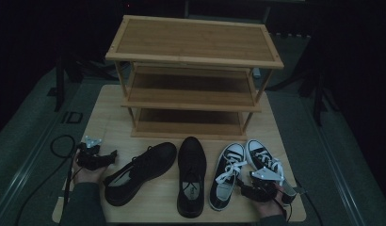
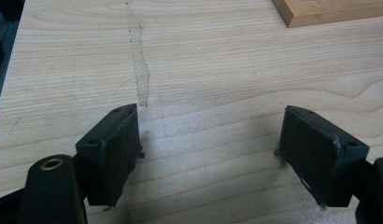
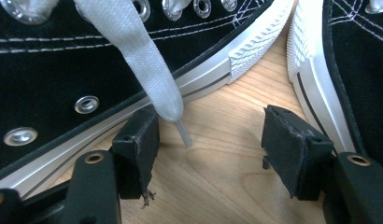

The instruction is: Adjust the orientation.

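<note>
Blk/white sneaker pair (image 1: 245,167), laces loose, side by side, table front-right

Black two-jaw grippers w/ brass-ringed holes are seen; grey plate on the left gripper (image 1: 94,157), dark sleeve (image 1: 83,205).

In the high view the right gripper (image 1: 264,184) covers the near end of the right sneaker (image 1: 263,157), and dimness blurs the dark shoes' detail. In the right gripper view both sneakers are cut off by the picture's edges, and the white lace (image 3: 133,51) hides part of the left sneaker (image 3: 59,79).
</note>
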Demonstrator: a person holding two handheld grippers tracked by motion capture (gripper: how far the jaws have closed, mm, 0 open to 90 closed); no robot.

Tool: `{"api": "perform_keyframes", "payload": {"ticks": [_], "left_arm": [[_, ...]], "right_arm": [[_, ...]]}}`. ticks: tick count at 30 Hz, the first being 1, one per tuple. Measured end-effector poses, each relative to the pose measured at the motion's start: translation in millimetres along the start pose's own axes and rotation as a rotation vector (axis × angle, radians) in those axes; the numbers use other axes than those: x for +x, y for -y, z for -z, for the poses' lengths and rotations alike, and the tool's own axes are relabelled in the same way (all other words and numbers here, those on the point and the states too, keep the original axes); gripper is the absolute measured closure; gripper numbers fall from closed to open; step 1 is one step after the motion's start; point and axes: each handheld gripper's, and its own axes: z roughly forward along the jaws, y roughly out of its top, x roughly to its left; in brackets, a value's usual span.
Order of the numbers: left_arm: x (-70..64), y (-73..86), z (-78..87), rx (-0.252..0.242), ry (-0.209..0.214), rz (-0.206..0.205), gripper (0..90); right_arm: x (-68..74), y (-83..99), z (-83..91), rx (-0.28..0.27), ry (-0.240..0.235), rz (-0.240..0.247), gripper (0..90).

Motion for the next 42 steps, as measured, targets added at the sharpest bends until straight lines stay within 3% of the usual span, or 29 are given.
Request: {"api": "perform_keyframes", "payload": {"ticks": [16,18,24,28,34,37,42], "left_arm": [[0.0,2.4,2.9,-0.014,-0.006,0.008,29.3],[1.2,3.1,4.2,-0.019,-0.002,0.005,35.1],[6.3,-2.8,10.7,0.048,0.017,0.000,54.5],[4.7,-6.8,14.8,0.071,0.052,0.003,61.3],[1.3,-13.2,27.3,0.077,0.099,-0.026,62.7],[2.5,-17.0,35.9,0.075,0.151,-0.026,67.6],[1.6,-24.6,48.0,0.070,0.197,-0.052,67.9]], "right_arm": [[0.0,0.0,0.0,0.000,0.000,0.000,36.5],[0.0,0.0,0.0,0.000,0.000,0.000,36.5],[0.0,0.0,0.0,0.000,0.000,-0.001,36.5],[0.0,0.0,0.0,0.000,0.000,0.000,36.5],[0.6,0.1,0.1,0.000,0.005,-0.005,36.3],[0.8,0.1,0.2,0.000,0.007,-0.006,36.2],[1.0,0.2,0.2,0.000,0.008,-0.008,36.2]]}}
